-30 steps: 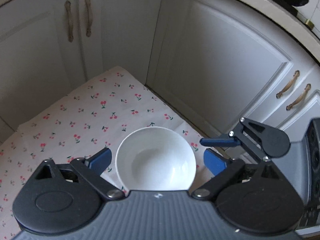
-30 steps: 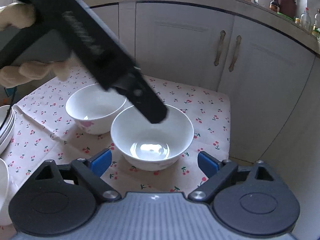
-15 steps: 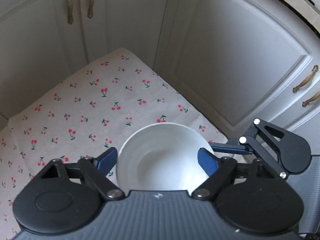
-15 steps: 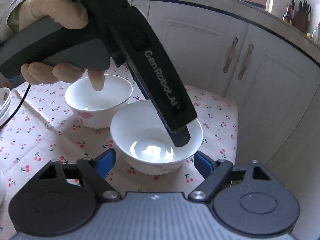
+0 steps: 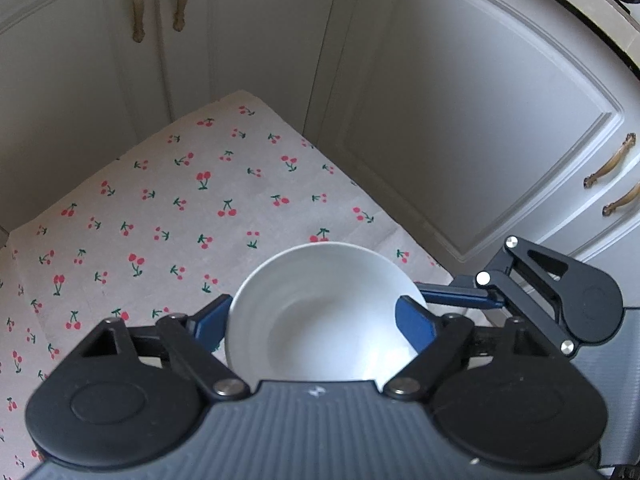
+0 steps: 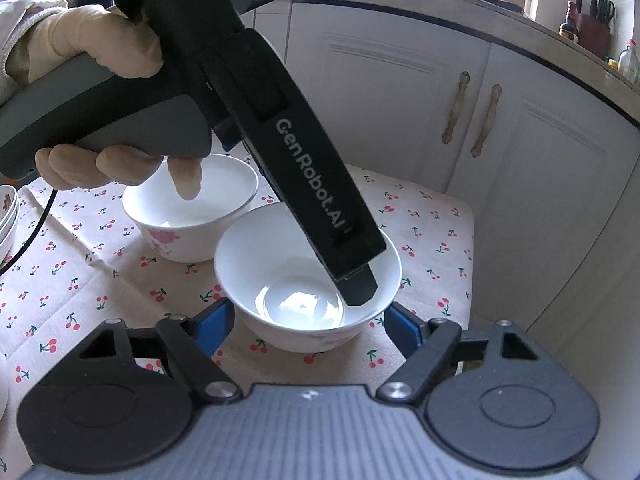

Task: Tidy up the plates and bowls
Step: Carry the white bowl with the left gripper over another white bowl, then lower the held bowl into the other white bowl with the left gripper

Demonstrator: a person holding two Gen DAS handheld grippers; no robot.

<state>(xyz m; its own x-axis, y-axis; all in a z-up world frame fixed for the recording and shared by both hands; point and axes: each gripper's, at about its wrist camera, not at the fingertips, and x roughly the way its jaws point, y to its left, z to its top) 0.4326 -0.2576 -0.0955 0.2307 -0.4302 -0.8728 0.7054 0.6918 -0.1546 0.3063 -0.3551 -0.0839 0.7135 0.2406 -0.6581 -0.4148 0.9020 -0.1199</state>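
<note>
A plain white bowl (image 5: 320,312), smooth and glossy inside, was seen between the fingers of the left hand-held gripper (image 5: 316,322). One blue finger (image 5: 412,326) was placed inside the rim, the other outside the wall, and the bowl wall was clamped between them. The bowl was empty and stood on the cherry-print cloth (image 5: 160,216) covering the counter. In the right wrist view, the same bowl (image 6: 280,264) lay between the two blue pads of the right hand-held gripper (image 6: 308,324), whose jaws had just been closing; whether the pads touched the wall could not be told. A second white bowl (image 6: 188,216), marked with a pink flower and also empty, stood just beyond it to the left. A gloved hand (image 6: 92,52) was wrapped around the left handle.
</note>
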